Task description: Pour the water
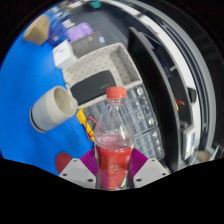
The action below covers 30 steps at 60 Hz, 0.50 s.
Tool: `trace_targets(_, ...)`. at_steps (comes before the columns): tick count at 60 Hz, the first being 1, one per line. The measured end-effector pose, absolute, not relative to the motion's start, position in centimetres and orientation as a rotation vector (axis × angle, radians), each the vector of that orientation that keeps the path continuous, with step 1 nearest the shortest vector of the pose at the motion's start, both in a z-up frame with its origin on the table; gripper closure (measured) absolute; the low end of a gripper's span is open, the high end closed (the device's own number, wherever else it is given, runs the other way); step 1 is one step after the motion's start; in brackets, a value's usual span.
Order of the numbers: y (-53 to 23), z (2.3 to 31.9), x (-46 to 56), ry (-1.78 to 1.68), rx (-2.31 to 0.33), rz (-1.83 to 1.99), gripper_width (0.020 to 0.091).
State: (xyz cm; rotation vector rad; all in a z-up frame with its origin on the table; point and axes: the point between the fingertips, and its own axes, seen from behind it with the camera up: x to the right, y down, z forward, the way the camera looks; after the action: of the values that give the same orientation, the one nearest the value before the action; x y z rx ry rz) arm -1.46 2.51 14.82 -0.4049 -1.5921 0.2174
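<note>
Gripping the bottle [114, 140] between my jaws, I see both pink pads [90, 162] pressed on its red-filled lower half. Beyond it, a white cup [52, 108] lies on the blue desk [25, 85].

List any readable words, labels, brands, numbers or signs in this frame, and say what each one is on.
None can be read.
The bottle with an orange cap, held between the gripper fingers: no label text visible; red liquid in its lower part.
The keyboard beyond the bottle: key markings too small to read.
The pale cup lying on its side on the blue table: no print visible.
</note>
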Motion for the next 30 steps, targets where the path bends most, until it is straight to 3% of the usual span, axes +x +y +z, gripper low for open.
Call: trace_targets(30,0.9,17.2,-4.8,-1.541,0.294,-0.391,0.0728)
